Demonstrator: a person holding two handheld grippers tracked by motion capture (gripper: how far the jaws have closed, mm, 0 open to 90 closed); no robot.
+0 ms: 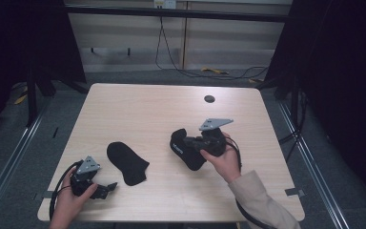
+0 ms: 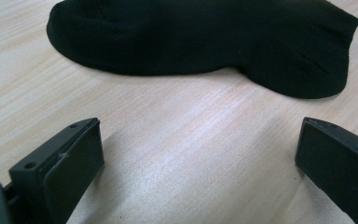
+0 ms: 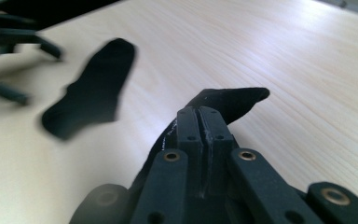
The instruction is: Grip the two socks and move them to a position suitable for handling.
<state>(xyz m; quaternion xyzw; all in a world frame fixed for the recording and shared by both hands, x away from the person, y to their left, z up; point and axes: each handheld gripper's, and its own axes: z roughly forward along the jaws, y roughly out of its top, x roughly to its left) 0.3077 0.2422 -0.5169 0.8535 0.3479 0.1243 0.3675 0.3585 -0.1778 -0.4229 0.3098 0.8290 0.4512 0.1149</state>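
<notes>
At centre-right of the frame, the right gripper [image 1: 196, 142] clamps a black sock [image 1: 185, 149] over the wooden bench [image 1: 147, 109]; at lower left, the left gripper [image 1: 106, 189] rests near a second sock [image 1: 127, 162] lying flat.

The high view looks forward and down over the whole bench [image 1: 138, 109]. The left claw's camera sits low, close behind the flat sock [image 2: 200, 42]; the right claw's camera, raised, shares that sock [image 3: 91, 95].

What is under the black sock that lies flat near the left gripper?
Bare wooden table shows around the flat sock; whatever lies directly beneath is covered. The left gripper stands open before it.
</notes>
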